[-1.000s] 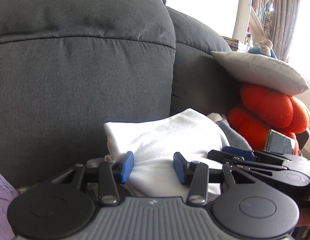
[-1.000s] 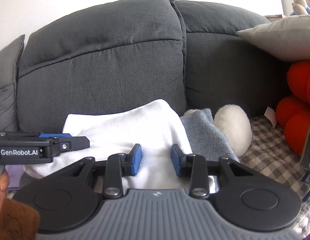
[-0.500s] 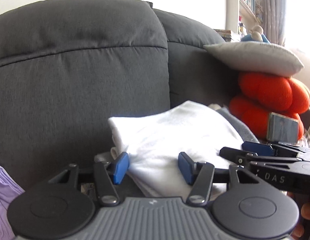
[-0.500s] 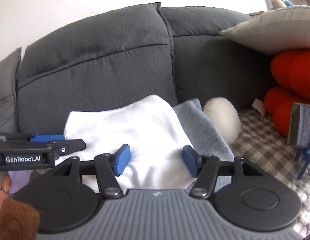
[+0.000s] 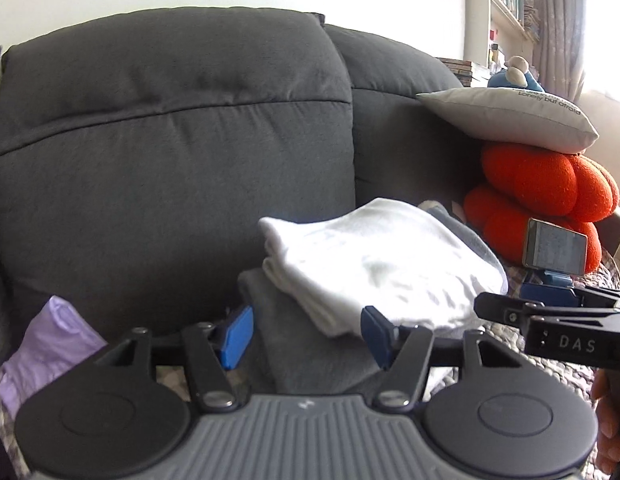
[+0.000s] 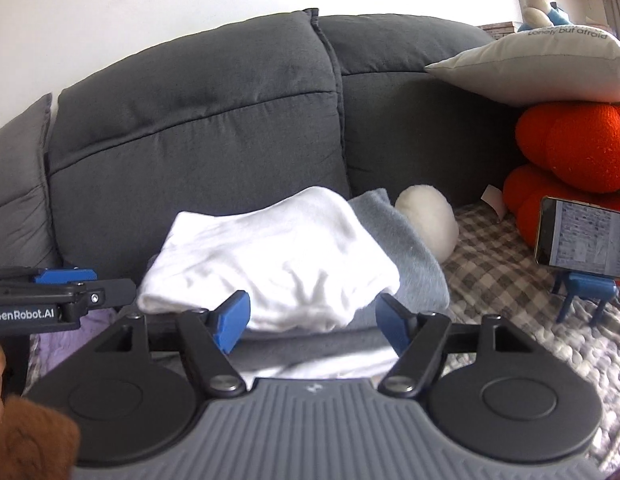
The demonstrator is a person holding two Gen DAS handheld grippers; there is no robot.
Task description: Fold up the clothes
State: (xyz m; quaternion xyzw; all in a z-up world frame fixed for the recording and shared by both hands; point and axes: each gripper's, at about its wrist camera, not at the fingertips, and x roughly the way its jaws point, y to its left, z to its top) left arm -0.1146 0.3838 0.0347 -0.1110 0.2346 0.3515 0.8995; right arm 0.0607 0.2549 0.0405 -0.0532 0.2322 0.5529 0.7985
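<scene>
A: Our left claw (image 5: 306,334) has just been spreading its blue pads, and they stand apart with nothing pinched; the right claw (image 6: 314,322) has been doing the same and is likewise apart and empty.

B: Agreed. Between and just beyond both sets of pads we see the folded white garment (image 6: 270,260), lying on a grey garment (image 5: 310,356), free of either claw.

A: Around it, the dark sofa back (image 5: 170,168) rises close behind; a blue-grey towel (image 6: 406,256) lies against its right side, with a white plush ball (image 6: 428,220) behind that. Open checked seat cover (image 6: 494,248) lies further right, up to the phone on its stand (image 6: 582,240).

B: A lilac cloth (image 5: 50,344) sits left, partly cut off. The stack's near edge is hidden behind our claw bodies.
</scene>
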